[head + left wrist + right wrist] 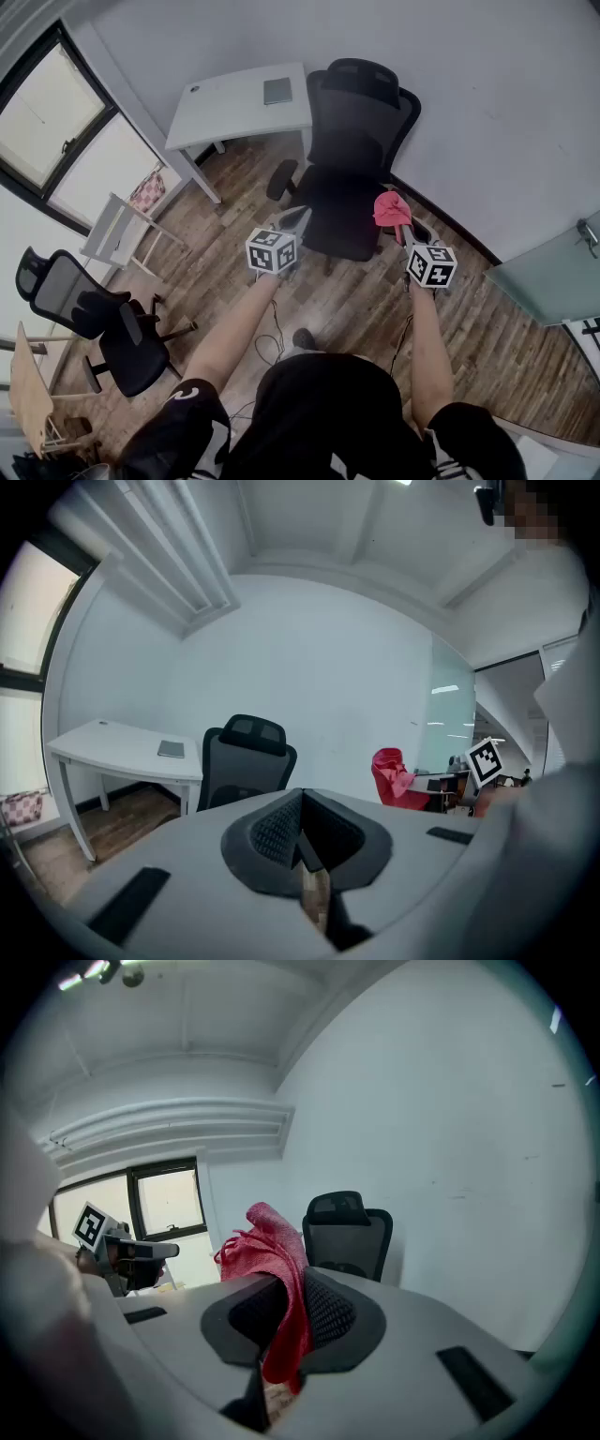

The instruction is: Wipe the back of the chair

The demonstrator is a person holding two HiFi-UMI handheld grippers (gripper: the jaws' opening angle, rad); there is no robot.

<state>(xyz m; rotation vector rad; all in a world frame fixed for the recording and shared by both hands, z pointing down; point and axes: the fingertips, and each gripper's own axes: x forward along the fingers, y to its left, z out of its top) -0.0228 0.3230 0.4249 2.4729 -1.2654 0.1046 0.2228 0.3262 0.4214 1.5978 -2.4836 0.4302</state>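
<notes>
The right gripper view shows the right hand-held gripper (284, 1330) with its jaws pinched tight on a red cloth (272, 1251). The left gripper view shows the left hand-held gripper (302, 841) with its jaws together on nothing. Only the head view shows the black chair (361, 141) whole, facing the person beside the white bench (234, 108), apart from both grippers. The rear face of its backrest is turned to the wall (506, 112), out of sight.
</notes>
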